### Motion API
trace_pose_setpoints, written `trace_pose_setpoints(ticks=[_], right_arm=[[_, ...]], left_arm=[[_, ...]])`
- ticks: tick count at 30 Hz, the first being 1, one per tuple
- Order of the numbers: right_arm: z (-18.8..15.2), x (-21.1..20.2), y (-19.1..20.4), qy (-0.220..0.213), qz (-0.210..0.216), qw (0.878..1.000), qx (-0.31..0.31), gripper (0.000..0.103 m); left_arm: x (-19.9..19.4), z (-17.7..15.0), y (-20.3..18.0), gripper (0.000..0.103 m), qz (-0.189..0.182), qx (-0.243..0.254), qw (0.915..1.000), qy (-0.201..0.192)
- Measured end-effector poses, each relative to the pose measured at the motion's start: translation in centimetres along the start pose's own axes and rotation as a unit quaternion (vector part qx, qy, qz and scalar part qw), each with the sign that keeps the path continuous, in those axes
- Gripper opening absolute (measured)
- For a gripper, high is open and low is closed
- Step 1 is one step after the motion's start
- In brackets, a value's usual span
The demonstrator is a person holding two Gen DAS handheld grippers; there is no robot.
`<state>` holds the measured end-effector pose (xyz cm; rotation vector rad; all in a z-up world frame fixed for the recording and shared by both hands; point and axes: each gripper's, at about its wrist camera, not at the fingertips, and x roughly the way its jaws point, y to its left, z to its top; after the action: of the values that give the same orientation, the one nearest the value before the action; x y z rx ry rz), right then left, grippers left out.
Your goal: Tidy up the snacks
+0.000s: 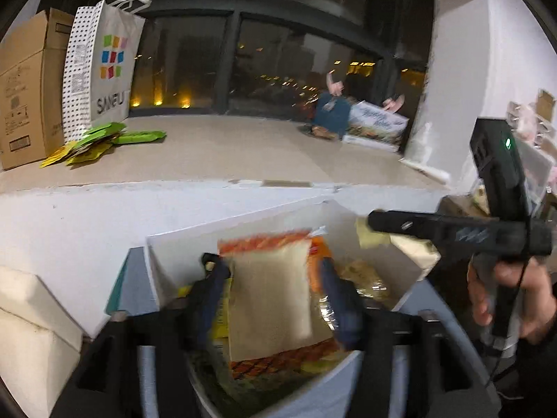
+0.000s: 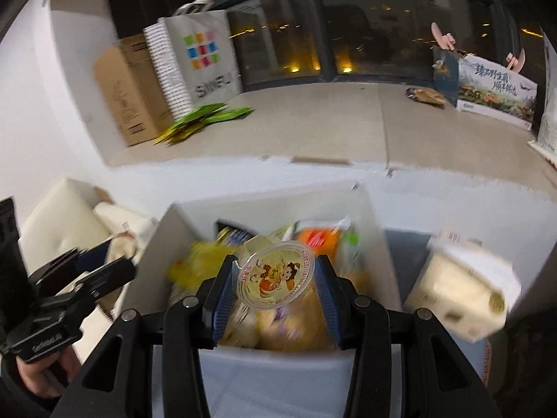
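- Where the left wrist view looks along its own fingers, the left gripper (image 1: 269,278) is closed on a flat beige sandwich packet with orange patterned ends (image 1: 269,291), one blue pad pressing each long side; this packet does not appear in the right wrist view.
- The right wrist view alone shows the right gripper (image 2: 275,275) clamped on a clear round jelly cup with a cartoon-printed foil lid (image 2: 275,277), the lid facing the camera, tilted.
- The left view shows the right gripper from the side only, as a black bar with the person's right hand (image 1: 511,296) on its handle; its jaw state cannot be read there.
- Both held snacks sit directly above the open white cardboard box (image 2: 369,230), which holds loose yellow and orange snack packs (image 2: 316,238), blurred.
- The cup lid carries a ring of red characters, too small to read.
- A white paper shopping bag with coloured squares (image 1: 111,66) on the beige window ledge (image 1: 226,146) reads "SANFU", the last letter unclear.
- Beside it stand a brown corrugated carton (image 1: 24,87) and a pile of green and yellow sachets (image 1: 101,141).
- A landscape-printed white carton (image 2: 497,94) at the ledge's far end bears large Chinese characters, not legible here.
- A cream-coloured box (image 2: 463,292) lies just right of the white box.
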<state>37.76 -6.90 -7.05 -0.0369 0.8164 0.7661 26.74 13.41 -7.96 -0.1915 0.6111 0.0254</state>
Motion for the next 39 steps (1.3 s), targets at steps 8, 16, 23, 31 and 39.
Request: trace_pose_setpoints(ticks=[8,16,23,31,39], right_arm=[[0.6,-0.8,-1.4,-0.027,0.014,0.998,0.050,0.103],[-1.5,-6.7,2.2,-0.094,-0.045,0.994,-0.025,0.103],[-5.3,-14.1,5.9,-0.150,-0.070,0.983,-0.077,0.103],[-11.6,-19.2,6.4,-0.143,-0.016,0.989,-0.039,0.103],[-18.5,-22.4,6.1,-0.122,-0.029,0.992,0.010,0.103]], left_arm=[[-2.7,-0.6,0.7,0.103,0.021,-0.002,0.9995,-0.024],[-9.6,-2.5,-3.6,0.103,0.095,0.048,0.9895,-0.098],[-15.1,-5.9,-6.8,0.103,0.070,0.033,0.9921,-0.099],[-19.5,-10.2,-10.0,0.103,0.038,0.017,0.9972,-0.063],[-22.4,-13.7,-12.0,0.103,0.035,0.023,0.9977,-0.053]])
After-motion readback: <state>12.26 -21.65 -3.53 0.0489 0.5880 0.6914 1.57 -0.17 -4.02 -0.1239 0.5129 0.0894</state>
